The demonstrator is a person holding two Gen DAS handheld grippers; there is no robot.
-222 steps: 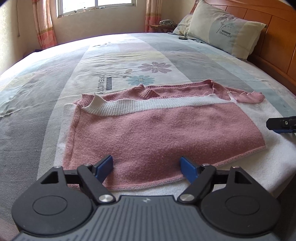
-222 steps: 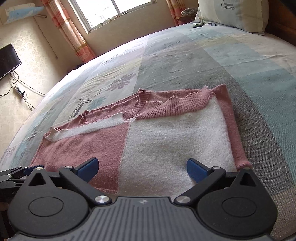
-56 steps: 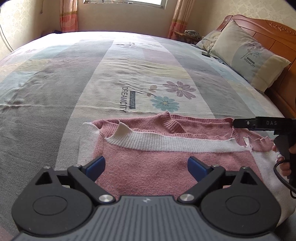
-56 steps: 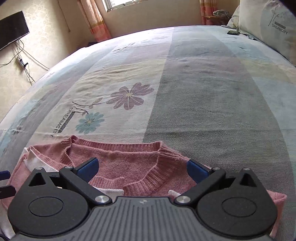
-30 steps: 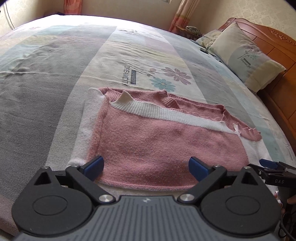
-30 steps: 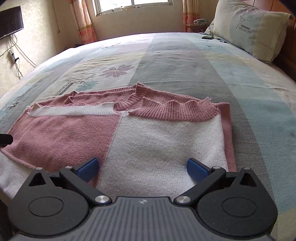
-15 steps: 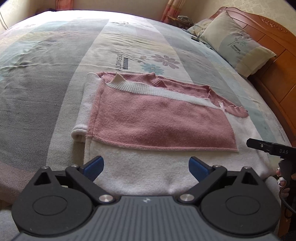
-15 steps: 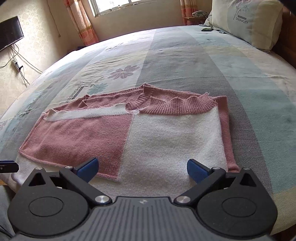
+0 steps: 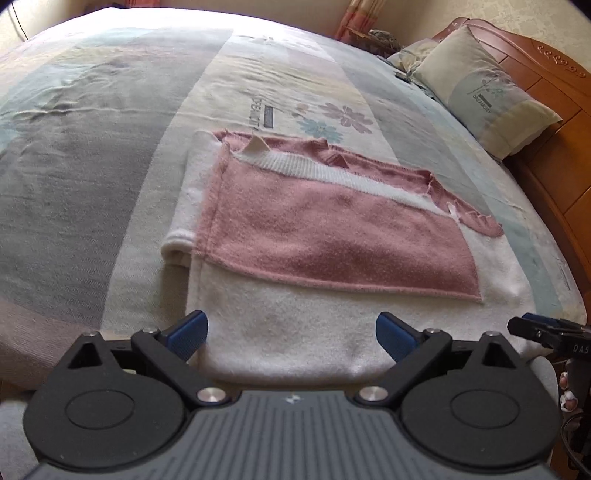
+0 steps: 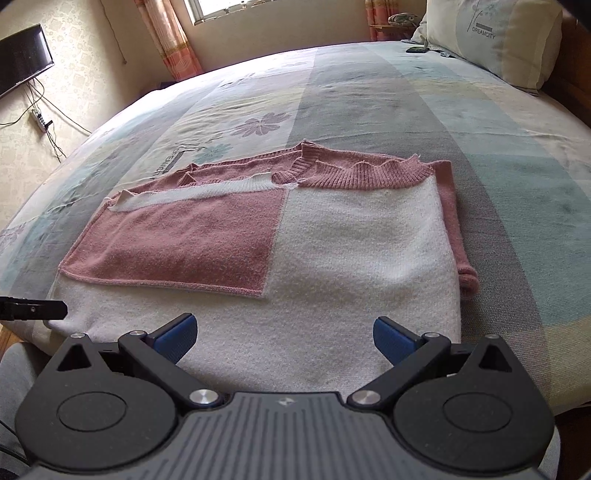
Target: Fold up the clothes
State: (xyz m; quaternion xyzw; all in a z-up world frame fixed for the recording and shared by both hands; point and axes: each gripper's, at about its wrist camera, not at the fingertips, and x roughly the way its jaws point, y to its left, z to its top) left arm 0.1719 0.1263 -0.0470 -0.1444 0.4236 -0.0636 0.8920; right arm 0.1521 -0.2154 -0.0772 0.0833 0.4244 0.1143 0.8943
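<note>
Gaping wide above the sweater [image 10: 332, 266], both hand-held grippers [image 9: 291, 334] [image 10: 282, 334], near hem hidden.

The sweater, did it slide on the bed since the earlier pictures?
Cannot tell for sure, but probably not: the sweater still lies just below the flower print on the bedspread. The cameras pulled back, so more of its white near edge shows.

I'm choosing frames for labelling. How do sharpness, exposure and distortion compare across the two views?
Left wrist view: soft and smeared across the bedspread, far edge overexposed, sweater fuzzy. Right wrist view: sharper on the sweater, window blown out. Both show fisheye bowing with dark corners.
</note>
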